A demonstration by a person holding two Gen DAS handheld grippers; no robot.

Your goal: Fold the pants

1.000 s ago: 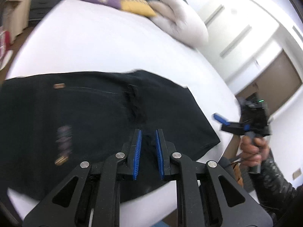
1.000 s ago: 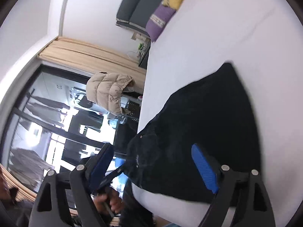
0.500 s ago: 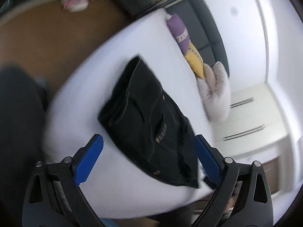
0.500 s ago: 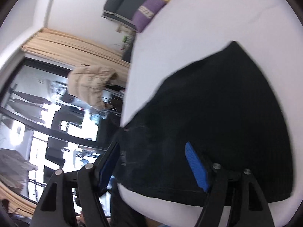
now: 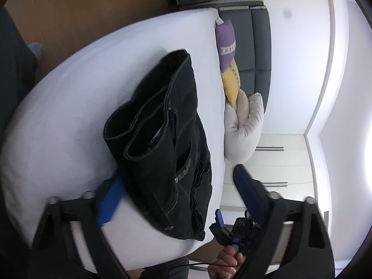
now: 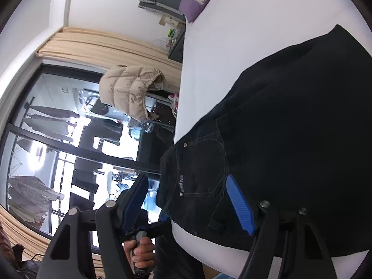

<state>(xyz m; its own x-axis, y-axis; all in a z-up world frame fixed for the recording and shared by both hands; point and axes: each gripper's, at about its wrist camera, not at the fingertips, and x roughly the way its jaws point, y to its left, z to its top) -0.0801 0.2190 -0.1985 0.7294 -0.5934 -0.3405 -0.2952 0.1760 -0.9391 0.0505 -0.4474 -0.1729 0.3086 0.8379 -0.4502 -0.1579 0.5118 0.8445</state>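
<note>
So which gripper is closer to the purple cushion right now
Neither is near it. Both grippers, left and right, sit at the pants' near end; the purple cushion lies across the bed.

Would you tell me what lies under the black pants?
The black pants lie folded on the white bed; only sheet shows around them. Whatever is directly beneath is covered.

Left tool (image 5: 179, 193) jaws closing, apparently gripping nothing; right tool (image 6: 188, 200) agape.

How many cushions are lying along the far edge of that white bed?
3, in a row against the dark headboard: a purple cushion, a yellow one beside it, then a plump white one. More could be hidden behind them.
</note>
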